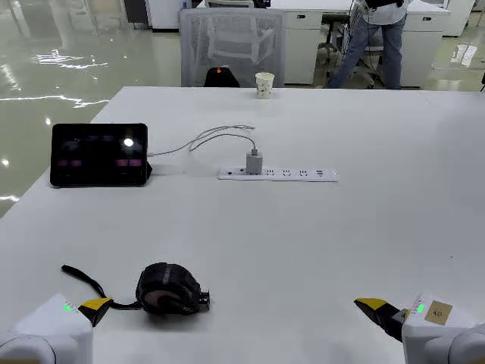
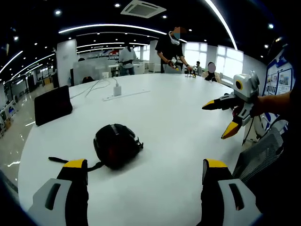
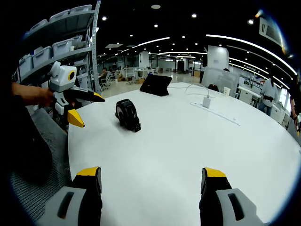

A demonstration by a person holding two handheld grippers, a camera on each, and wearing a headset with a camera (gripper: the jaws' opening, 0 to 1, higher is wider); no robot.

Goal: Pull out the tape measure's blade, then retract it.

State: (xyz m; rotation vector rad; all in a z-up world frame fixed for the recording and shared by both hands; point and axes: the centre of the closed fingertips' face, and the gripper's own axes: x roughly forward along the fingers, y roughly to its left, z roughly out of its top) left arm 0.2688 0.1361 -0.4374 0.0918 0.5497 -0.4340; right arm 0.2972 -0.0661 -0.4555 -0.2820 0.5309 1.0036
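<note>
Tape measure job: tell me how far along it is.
Done: nothing yet. The tape measure lies on the white table with no blade drawn out. In hand: nothing; the left gripper, open, is close by its strap, and the right gripper, open, is off to the side. Still to do: grip the case, pull the blade out, retract it.

Place: open-plan office | cues: white workbench [image 1: 318, 243], mesh chair [image 1: 227, 45], bin shelving [image 3: 56, 42], strip lights [image 2: 113, 25]
</note>
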